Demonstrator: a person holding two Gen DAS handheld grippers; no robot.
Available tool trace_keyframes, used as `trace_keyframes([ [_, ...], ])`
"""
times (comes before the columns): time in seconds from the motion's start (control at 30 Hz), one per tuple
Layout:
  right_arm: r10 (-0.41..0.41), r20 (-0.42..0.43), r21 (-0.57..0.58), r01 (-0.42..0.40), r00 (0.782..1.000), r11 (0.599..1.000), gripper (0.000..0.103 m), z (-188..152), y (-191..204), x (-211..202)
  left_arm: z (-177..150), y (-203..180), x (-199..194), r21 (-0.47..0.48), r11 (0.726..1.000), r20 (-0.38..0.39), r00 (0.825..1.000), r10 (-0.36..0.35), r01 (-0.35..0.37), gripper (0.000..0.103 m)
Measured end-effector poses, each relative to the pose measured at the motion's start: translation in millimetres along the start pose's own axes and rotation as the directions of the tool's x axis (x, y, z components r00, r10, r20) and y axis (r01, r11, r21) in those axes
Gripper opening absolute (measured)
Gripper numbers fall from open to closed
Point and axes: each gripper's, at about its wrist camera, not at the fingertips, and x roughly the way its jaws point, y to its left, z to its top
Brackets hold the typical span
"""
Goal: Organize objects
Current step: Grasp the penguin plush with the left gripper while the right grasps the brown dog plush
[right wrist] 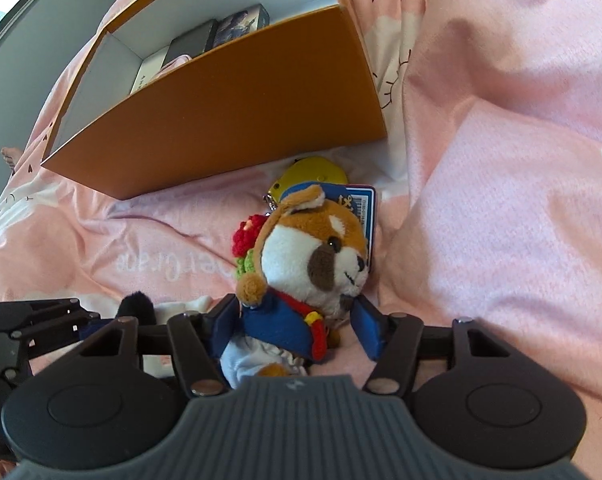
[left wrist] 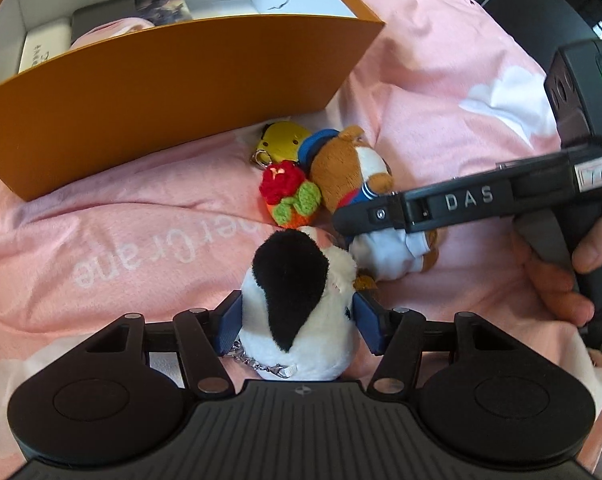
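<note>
Both plushies lie just in front of the orange box (left wrist: 173, 92). Left gripper (left wrist: 299, 322) pinches the black-and-white plush (left wrist: 297, 300); right gripper (right wrist: 295, 326) straddles the dog plush (right wrist: 301, 280), jaws spread. Soft, light, squishy, so grab mid-body.

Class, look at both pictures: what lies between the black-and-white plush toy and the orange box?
In the left wrist view, the crocheted red flower charm and yellow keychain toy lie between the black-and-white plush and the orange box.
</note>
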Motion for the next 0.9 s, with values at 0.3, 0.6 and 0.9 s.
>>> trace_keyframes([
  [0.3,0.032,0.044,-0.023,-0.031,0.999,0.999,0.047,-1,2,-16,-12,6,-12,-0.073,0.997,0.099,0.995,-0.018,0.025,0.061],
  [0.6,0.036,0.103,-0.044,-0.031,0.994,0.999,0.038,3,2,-36,-14,30,-46,-0.212,0.975,0.226,0.974,-0.016,0.065,0.06],
  [0.9,0.068,0.153,-0.075,-0.057,0.986,0.996,0.038,7,11,-57,-7,42,-84,-0.268,0.955,0.364,0.931,-0.02,0.125,0.06],
])
